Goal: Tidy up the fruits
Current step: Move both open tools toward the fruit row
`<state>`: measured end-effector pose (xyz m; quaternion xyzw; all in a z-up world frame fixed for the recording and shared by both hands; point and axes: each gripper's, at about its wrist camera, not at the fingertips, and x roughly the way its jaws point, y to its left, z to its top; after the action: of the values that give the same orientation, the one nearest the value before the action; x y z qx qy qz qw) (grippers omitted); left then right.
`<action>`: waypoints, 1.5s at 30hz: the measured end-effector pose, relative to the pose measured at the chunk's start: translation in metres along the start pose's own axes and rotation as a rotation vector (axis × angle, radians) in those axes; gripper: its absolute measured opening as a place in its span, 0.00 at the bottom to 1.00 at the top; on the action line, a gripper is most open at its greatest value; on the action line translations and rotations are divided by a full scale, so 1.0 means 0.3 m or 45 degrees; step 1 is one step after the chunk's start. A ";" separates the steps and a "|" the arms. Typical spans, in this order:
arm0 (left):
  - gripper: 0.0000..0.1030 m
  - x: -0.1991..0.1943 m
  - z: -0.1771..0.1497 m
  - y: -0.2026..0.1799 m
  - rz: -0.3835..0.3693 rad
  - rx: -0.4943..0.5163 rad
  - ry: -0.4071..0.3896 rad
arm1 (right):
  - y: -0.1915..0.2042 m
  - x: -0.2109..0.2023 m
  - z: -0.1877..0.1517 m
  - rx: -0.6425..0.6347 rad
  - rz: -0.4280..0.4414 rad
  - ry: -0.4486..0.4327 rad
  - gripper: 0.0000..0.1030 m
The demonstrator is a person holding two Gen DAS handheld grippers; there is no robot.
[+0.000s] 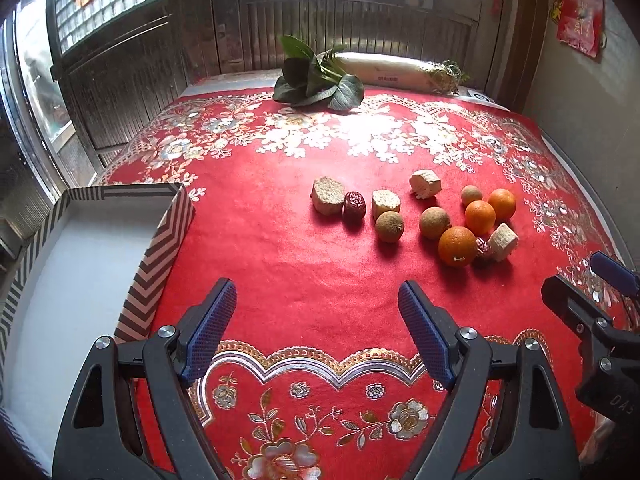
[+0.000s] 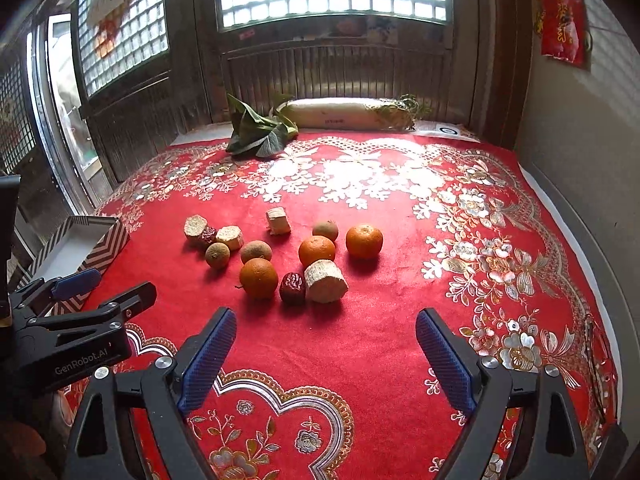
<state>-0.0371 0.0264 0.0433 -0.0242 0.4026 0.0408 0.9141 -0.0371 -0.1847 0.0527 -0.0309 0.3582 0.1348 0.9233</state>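
Three oranges (image 1: 457, 246) (image 2: 259, 278) lie in a loose cluster on the red cloth with three round brown fruits (image 1: 434, 222) (image 2: 256, 251), two red dates (image 1: 355, 206) (image 2: 293, 288) and several pale cut chunks (image 1: 328, 196) (image 2: 326, 280). A chevron-patterned box (image 1: 160, 240) (image 2: 100, 252) with a bare white inside stands at the left. My left gripper (image 1: 316, 286) (image 2: 120, 286) hovers open beside the box, short of the fruit. My right gripper (image 2: 326, 314) (image 1: 576, 276) is open wide, just short of the nearest orange and date, with nothing between its fingers.
Leafy greens (image 1: 316, 76) (image 2: 256, 132) and a long white radish (image 1: 400, 70) (image 2: 344, 114) lie at the table's far edge against a dark wooden window wall. A pale wall runs along the right side. The embroidered red cloth (image 1: 304, 264) covers the table.
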 end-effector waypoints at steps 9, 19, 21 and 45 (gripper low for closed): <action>0.81 -0.055 0.007 0.029 -0.029 -0.016 -0.054 | 0.005 -0.057 0.006 -0.018 -0.004 -0.033 0.88; 0.81 -0.074 0.013 0.045 -0.085 0.013 -0.033 | 0.006 -0.051 0.000 -0.017 0.026 -0.022 0.88; 0.81 -0.069 0.013 0.057 -0.106 0.021 -0.012 | 0.002 -0.051 -0.002 -0.014 0.026 -0.020 0.88; 0.81 0.097 0.051 -0.092 -0.260 0.163 0.168 | -0.111 0.099 -0.006 -0.020 0.137 0.084 0.64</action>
<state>-0.0037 0.0018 0.0326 -0.0092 0.4589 -0.0800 0.8848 -0.0082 -0.2101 0.0302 -0.0231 0.3886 0.1861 0.9021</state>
